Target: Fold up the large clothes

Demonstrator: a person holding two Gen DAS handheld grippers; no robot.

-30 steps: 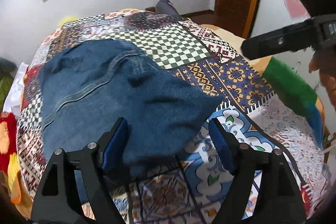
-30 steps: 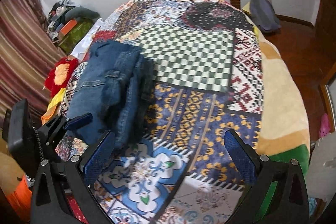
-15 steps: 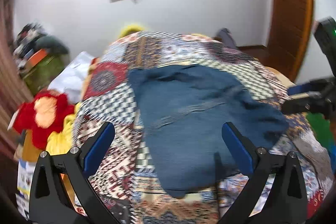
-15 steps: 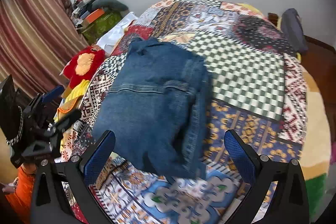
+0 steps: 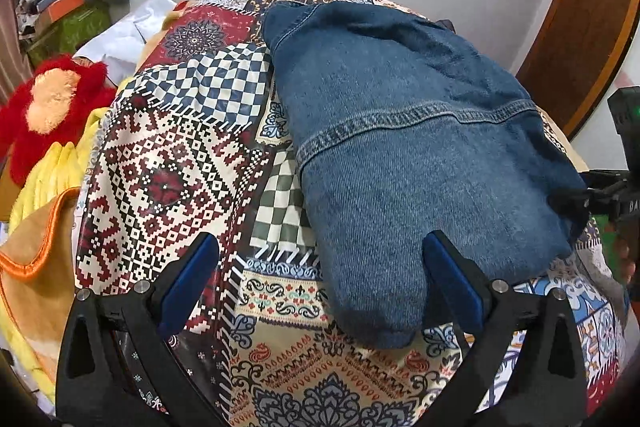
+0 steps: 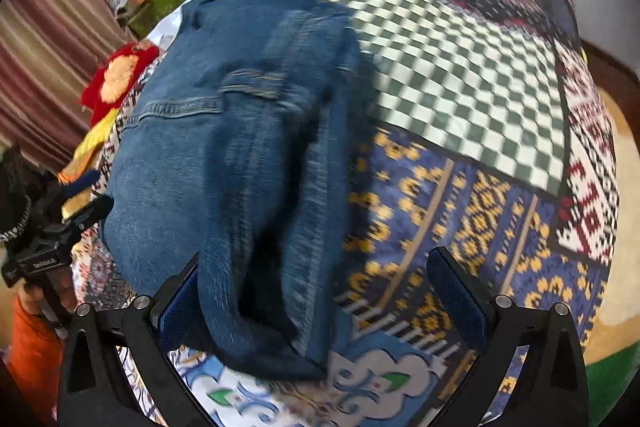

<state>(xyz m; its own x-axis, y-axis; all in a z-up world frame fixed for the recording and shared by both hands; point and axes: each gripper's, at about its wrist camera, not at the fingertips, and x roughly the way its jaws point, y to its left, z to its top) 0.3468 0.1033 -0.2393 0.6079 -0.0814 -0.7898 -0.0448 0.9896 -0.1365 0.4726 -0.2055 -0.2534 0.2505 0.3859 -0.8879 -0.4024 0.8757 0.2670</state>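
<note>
Folded blue jeans (image 5: pixel 420 147) lie on a patchwork bedspread (image 5: pixel 168 163). In the left wrist view my left gripper (image 5: pixel 320 287) is open, its right finger beside the near end of the jeans, its left finger over bare bedspread. In the right wrist view the jeans (image 6: pixel 240 155) fill the left half, blurred. My right gripper (image 6: pixel 320 291) is open with the near folded end of the jeans between its fingers, against the left finger (image 6: pixel 176 311). The left gripper also shows at the left edge of the right wrist view (image 6: pixel 52 235).
A red and orange plush (image 5: pixel 48 103) and yellow cloth (image 5: pixel 48 171) lie left of the bed. A pile of boxes and clothes (image 5: pixel 64 11) stands at the back left. A wooden door frame (image 5: pixel 580 39) is at the right. Striped curtains (image 6: pixel 44 59) hang at the left.
Both grippers have moved closer to the jeans. The left one swung round to the jeans' near left end. The right one has come down over the jeans' near folded end.
</note>
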